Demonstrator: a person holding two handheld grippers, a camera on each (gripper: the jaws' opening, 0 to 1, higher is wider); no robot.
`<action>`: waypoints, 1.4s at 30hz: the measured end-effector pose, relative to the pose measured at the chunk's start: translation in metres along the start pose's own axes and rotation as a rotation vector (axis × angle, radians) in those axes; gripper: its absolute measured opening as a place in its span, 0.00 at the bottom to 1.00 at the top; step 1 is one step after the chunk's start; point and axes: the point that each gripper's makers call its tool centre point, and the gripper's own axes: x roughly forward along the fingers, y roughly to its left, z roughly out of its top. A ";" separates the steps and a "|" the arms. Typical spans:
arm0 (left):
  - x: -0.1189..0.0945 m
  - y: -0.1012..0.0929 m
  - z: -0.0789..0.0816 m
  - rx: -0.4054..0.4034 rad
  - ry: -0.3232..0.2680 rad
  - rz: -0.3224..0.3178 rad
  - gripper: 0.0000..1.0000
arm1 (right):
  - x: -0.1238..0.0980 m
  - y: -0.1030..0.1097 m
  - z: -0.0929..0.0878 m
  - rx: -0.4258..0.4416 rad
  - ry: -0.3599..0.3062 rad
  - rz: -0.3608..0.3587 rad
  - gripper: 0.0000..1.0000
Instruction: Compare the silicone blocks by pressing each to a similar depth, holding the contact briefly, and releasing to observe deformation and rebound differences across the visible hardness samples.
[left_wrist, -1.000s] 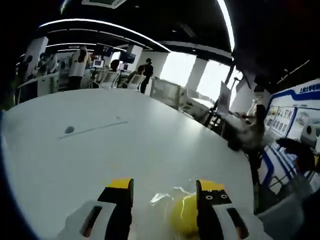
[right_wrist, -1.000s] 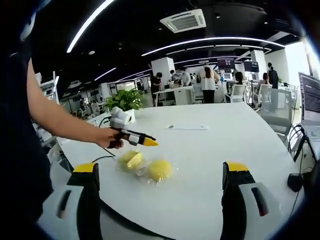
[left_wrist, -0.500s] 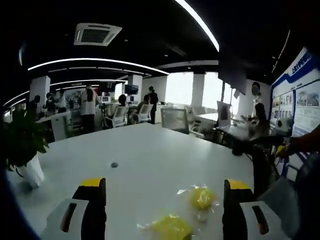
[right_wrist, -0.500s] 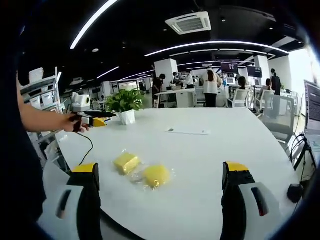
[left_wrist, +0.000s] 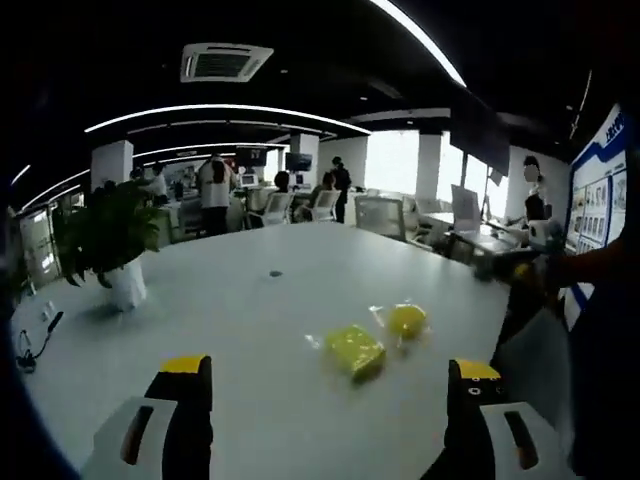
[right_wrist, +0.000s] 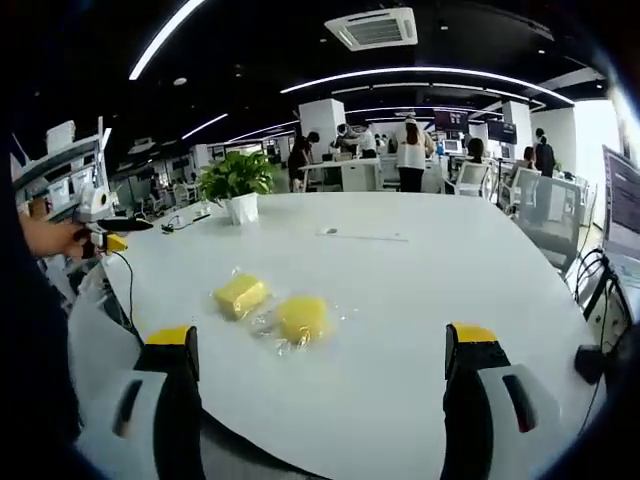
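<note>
Yellow silicone blocks (right_wrist: 270, 308) lie near a potted plant (right_wrist: 236, 186).

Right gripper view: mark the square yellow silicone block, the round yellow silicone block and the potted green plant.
square yellow silicone block (right_wrist: 240, 294), right gripper view, top face
round yellow silicone block (right_wrist: 301, 318), right gripper view, centre
potted green plant (right_wrist: 236, 177), right gripper view, leaves

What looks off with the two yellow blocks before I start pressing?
Nothing is spilled or damaged. The square block and the round block lie side by side on the white table, each in crinkled clear wrap, so a press would go through plastic. Both claws, left and right, are open and clear of them.
</note>
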 end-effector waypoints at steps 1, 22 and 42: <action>-0.003 0.000 -0.003 -0.022 -0.008 0.002 1.00 | -0.001 0.001 -0.002 0.002 0.002 0.002 0.97; -0.023 0.037 -0.043 -0.013 0.011 0.036 1.00 | 0.008 0.002 -0.022 -0.037 0.098 0.006 0.97; -0.014 0.032 -0.035 -0.044 -0.040 0.039 1.00 | -0.002 -0.002 -0.025 0.028 0.076 -0.015 0.97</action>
